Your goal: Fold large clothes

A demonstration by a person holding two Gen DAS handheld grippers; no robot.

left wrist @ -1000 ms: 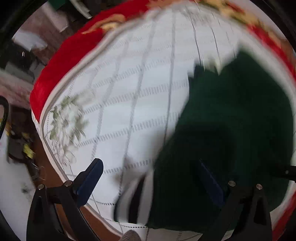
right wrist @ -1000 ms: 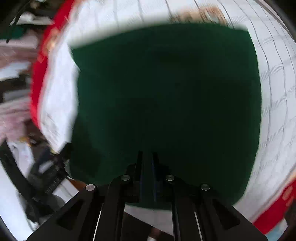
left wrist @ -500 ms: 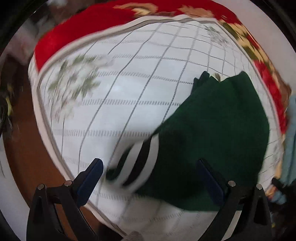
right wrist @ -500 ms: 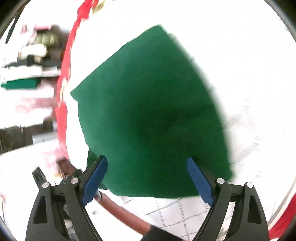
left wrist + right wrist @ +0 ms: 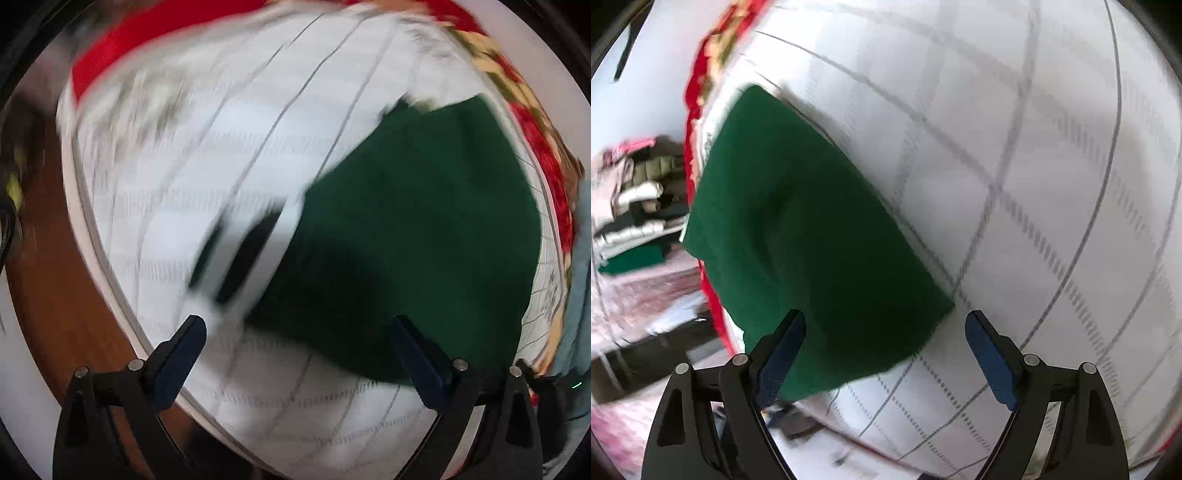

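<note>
Green garment [image 5: 413,236] is laid folded on the checked cloth [image 5: 229,155]; both left tongs [image 5: 295,360] and right tongs [image 5: 886,354] are spread apart, nothing gripped.

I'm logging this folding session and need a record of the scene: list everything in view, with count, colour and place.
Folded dark green garment: one, green with a black-and-white striped part, lying near the cover's edge.
White grid-patterned cover: one, white with grey lines, under the garment.
Red floral blanket: one, red and cream, showing around the cover's border.
Pile of clothes: one, mixed colours, beyond the bed.
Left claw: one, black with blue pads, open, empty.
Right claw: one, same colours, open, empty.
</note>
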